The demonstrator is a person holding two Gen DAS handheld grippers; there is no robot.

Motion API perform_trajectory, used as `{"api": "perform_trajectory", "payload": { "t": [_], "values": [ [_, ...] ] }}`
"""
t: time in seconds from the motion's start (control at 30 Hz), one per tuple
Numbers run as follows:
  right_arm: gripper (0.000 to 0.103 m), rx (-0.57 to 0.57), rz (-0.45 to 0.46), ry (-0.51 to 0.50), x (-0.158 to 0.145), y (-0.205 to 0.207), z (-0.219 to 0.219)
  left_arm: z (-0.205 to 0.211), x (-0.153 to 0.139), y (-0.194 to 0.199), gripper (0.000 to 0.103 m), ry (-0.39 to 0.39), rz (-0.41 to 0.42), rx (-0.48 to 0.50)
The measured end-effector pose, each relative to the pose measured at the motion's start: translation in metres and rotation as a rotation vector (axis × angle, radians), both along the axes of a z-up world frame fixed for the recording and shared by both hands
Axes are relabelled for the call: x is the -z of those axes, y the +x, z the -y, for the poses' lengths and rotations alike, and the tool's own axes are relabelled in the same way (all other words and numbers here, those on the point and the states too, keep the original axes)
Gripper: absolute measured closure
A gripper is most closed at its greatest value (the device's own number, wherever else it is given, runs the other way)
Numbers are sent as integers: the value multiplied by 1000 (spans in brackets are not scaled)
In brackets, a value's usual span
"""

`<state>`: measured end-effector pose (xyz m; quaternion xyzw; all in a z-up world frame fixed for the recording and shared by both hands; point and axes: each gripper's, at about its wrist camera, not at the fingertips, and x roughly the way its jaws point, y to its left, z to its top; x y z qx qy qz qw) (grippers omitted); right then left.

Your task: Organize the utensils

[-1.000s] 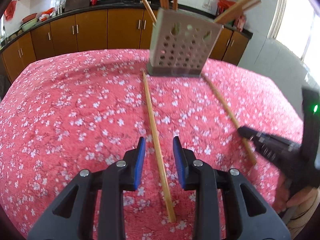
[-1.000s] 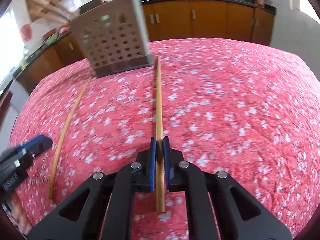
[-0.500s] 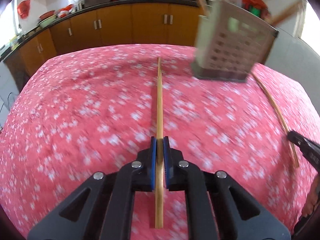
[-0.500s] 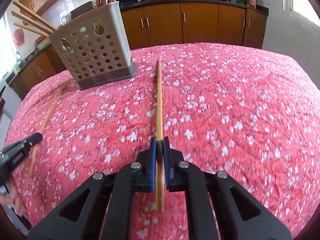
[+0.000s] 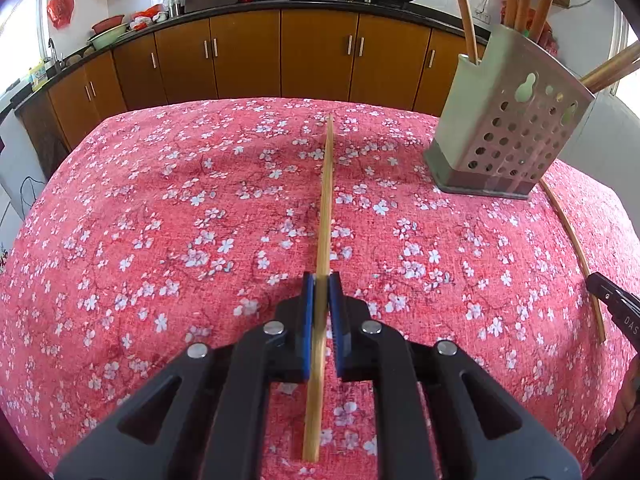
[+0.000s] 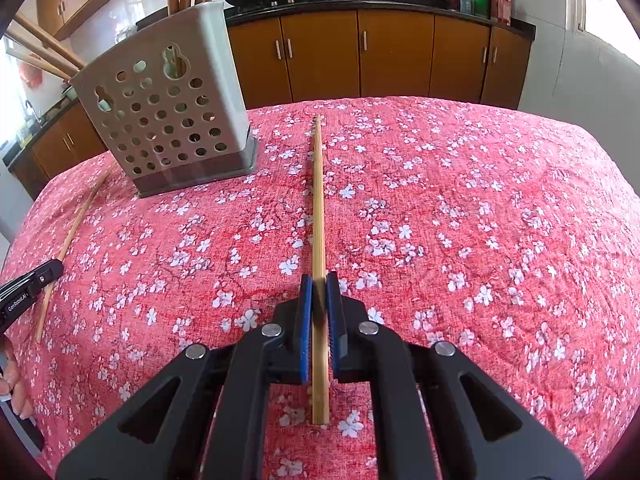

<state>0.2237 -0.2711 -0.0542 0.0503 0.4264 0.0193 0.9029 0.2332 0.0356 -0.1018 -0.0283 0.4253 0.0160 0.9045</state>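
Chopsticks, slender bamboo, sit pinched in both grippers' blue pads.

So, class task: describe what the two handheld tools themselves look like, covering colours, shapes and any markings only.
Both look alike. The left tool and right tool have matte black angular frames with triangular cut-outs and round silver rivets. Each finger ends in a flat blue pad. White lettering marks the black casing seen at the edge of the right wrist view. No cables or sleeves show; bare fingers appear at the frame edge.
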Motion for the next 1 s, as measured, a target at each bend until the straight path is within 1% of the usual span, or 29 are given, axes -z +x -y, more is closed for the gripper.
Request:
{"api": "perform_trajectory", "payload": {
  "t": [1.0],
  "values": [
    [95, 1, 1, -9, -1, -3, 0, 0, 0, 0, 91, 1, 0, -2]
  ]
}}
